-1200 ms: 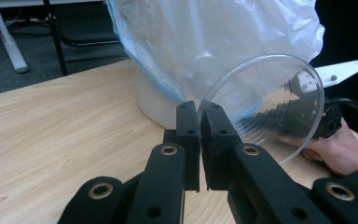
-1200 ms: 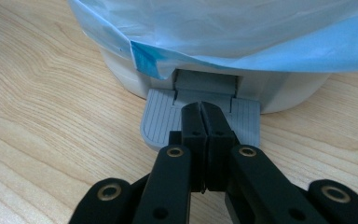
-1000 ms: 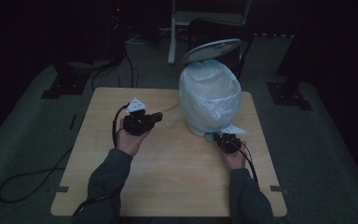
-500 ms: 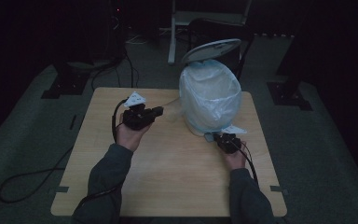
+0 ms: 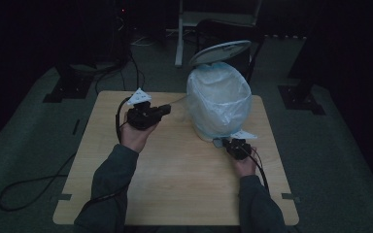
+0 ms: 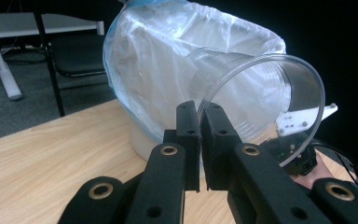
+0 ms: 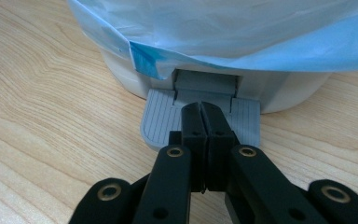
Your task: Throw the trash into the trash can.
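At nine o'clock on the table (image 5: 175, 194), my left gripper (image 6: 200, 116) has its jaws pinched nearly closed on the rim of a clear plastic cup (image 6: 265, 107), held on its side. The bag-lined pedal bin (image 5: 218, 104) stands at one o'clock, lid (image 5: 219, 52) raised. At three o'clock, my right gripper (image 7: 202, 112), jaws closed and empty, presses the bin's pedal (image 7: 158, 119). I judge the next move is carrying the cup over the opening and releasing.
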`<move>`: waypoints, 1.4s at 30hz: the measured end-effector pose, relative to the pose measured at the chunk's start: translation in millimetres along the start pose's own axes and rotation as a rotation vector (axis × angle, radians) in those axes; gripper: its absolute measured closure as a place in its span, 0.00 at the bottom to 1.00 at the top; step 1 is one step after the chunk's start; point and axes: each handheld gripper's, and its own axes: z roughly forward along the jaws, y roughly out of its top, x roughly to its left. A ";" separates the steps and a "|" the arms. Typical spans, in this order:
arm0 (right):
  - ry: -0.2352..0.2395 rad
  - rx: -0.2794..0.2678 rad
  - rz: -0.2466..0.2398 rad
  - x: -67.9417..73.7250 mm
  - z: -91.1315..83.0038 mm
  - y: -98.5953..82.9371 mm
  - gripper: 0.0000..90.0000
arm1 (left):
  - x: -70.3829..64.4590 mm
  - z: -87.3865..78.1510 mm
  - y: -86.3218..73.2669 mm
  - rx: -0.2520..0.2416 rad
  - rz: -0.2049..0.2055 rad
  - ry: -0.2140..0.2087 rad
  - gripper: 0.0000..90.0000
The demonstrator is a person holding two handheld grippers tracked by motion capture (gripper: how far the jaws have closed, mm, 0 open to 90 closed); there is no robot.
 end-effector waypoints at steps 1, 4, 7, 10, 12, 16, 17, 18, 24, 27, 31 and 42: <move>0.000 0.000 0.001 0.0 0.0 0.0 0.99 | -0.2 0.0 1.2 -0.002 0.000 -0.003 0.97; 0.000 0.000 0.001 -0.1 0.0 0.0 0.99 | -1.1 -0.1 3.9 -0.006 0.002 -0.005 0.97; -0.001 0.001 -0.001 -0.2 0.0 0.0 0.99 | -2.4 -0.2 9.8 -0.012 0.009 -0.010 0.97; 0.000 0.001 -0.001 -0.2 0.0 0.0 0.99 | -2.5 -0.4 13.1 -0.014 0.011 -0.013 0.97; 0.000 0.001 -0.001 -0.4 0.0 0.0 0.99 | -2.3 0.0 18.2 -0.018 0.010 -0.017 0.97; 0.000 0.001 -0.001 -0.5 0.0 0.0 0.99 | -0.9 2.2 24.0 -0.021 0.006 -0.022 0.97; 0.000 0.001 -0.001 -0.4 -0.1 0.0 0.99 | -0.9 2.2 24.0 -0.021 0.006 -0.022 0.97; 0.000 0.001 -0.001 -0.4 -0.1 0.0 0.99 | -0.8 4.0 26.6 -0.025 0.001 -0.027 0.97; 0.001 0.002 0.000 -0.6 -0.1 0.0 0.99 | -3.9 9.3 33.2 -0.031 0.002 -0.039 0.97; 0.001 0.001 -0.001 -0.7 0.0 0.0 0.99 | -4.9 15.3 37.7 -0.027 0.003 -0.045 0.97; 0.002 0.002 -0.001 -0.8 -0.1 -0.1 0.99 | -5.8 21.5 42.0 -0.019 0.001 -0.046 0.97; 0.004 0.000 0.004 -0.9 0.0 0.0 0.99 | -6.6 37.3 50.4 0.007 0.002 -0.040 0.97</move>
